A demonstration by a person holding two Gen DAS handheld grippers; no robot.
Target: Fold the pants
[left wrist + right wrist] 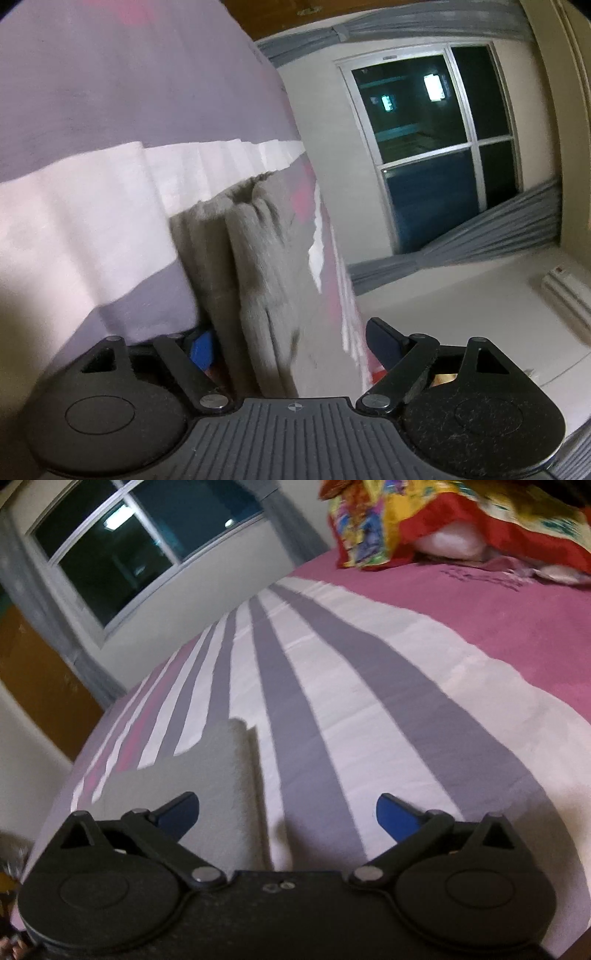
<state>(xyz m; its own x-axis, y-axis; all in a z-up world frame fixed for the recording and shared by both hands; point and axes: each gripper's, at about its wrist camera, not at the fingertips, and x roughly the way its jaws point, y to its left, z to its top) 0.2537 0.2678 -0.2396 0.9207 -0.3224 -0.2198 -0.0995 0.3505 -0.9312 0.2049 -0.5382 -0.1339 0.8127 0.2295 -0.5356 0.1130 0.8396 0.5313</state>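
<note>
The grey pants [255, 258] lie bunched on the striped bedsheet [110, 206], right in front of my left gripper [295, 343]. Its blue fingers [384, 339] stand wide apart with the pants between them, and nothing is pinched. In the right wrist view a flat folded part of the pants [207, 786] lies on the grey and white striped sheet [332, 701]. My right gripper [288, 814] is open just above the bed, its left finger [181, 812] over the pants' edge. It holds nothing.
A pink blanket [498, 620] covers the bed's far right side, with a colourful pillow [443, 520] on it. A dark window [122, 542] with grey curtains is in the wall beyond the bed. The window also shows in the left wrist view [436, 140].
</note>
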